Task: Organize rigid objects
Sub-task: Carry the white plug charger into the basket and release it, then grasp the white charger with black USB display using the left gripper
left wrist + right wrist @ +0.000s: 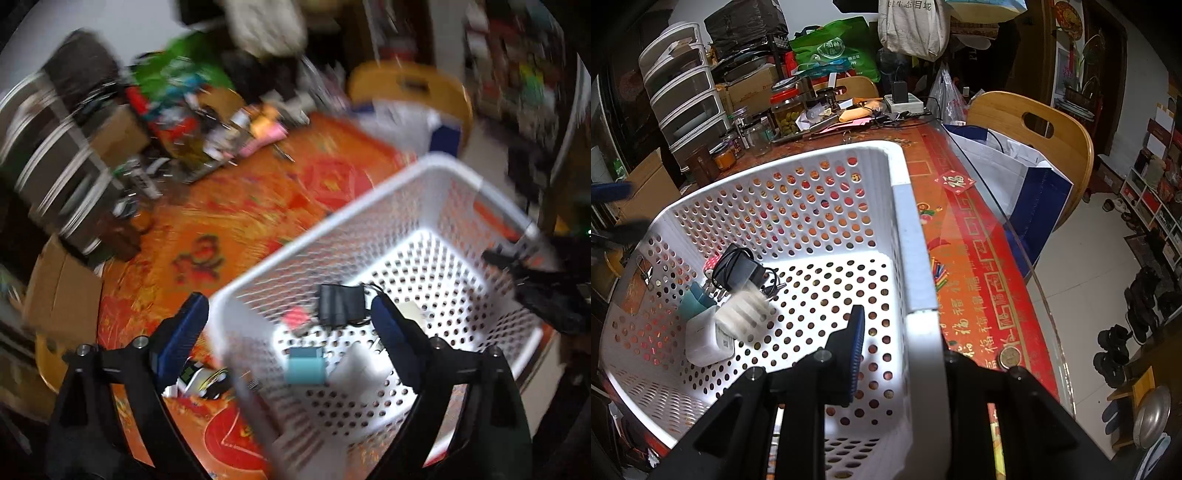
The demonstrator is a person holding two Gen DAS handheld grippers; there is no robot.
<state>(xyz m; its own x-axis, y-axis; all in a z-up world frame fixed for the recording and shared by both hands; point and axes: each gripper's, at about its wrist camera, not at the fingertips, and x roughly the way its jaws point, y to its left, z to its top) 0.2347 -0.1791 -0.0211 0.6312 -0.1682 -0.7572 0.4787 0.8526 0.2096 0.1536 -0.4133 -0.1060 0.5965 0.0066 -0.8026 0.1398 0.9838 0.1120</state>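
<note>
Right wrist view: white basket on worktop, rim pinched in right gripper jaws, already holds chargers; left gripper jaws wide, empty; clutter remains.

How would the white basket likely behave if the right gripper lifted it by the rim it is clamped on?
The basket is perforated plastic, so probably light for its size and fairly stiff. Held by the right gripper on one rim only, it would likely tilt. The black adapter and white charger lie loose inside and might slide.
</note>
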